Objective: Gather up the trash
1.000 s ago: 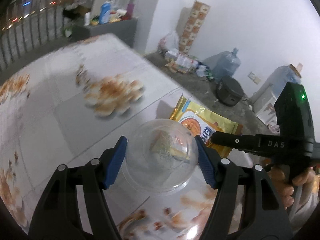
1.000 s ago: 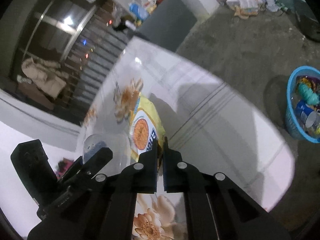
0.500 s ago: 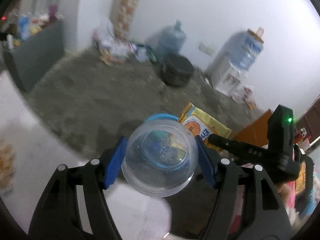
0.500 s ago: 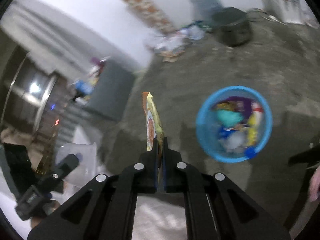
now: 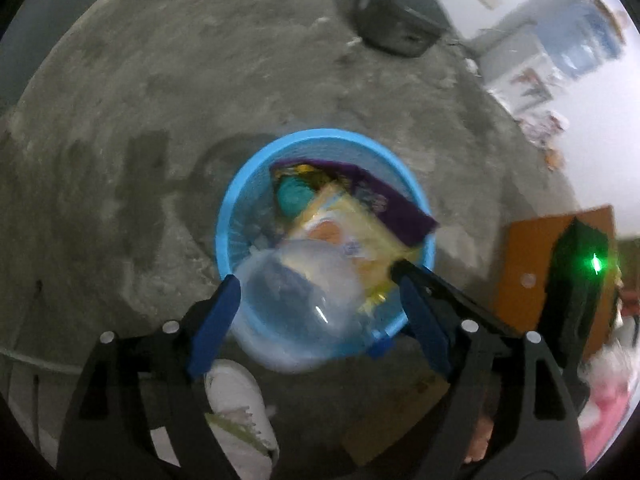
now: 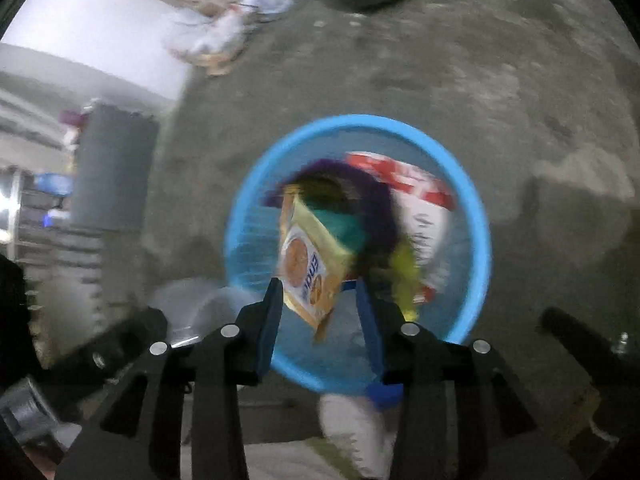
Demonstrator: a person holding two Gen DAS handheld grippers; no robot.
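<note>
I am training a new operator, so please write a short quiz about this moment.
1. True or false: the blue basket stands on a table.
2. What is between the right gripper's fingers? A) yellow snack wrapper B) metal can C) nothing
3. Name the clear item over the basket's near rim in the left wrist view.
Key: 1 false, on the concrete floor. 2 A; those fingers have just been opening, wrapper between them. 3 clear plastic cup.
</note>
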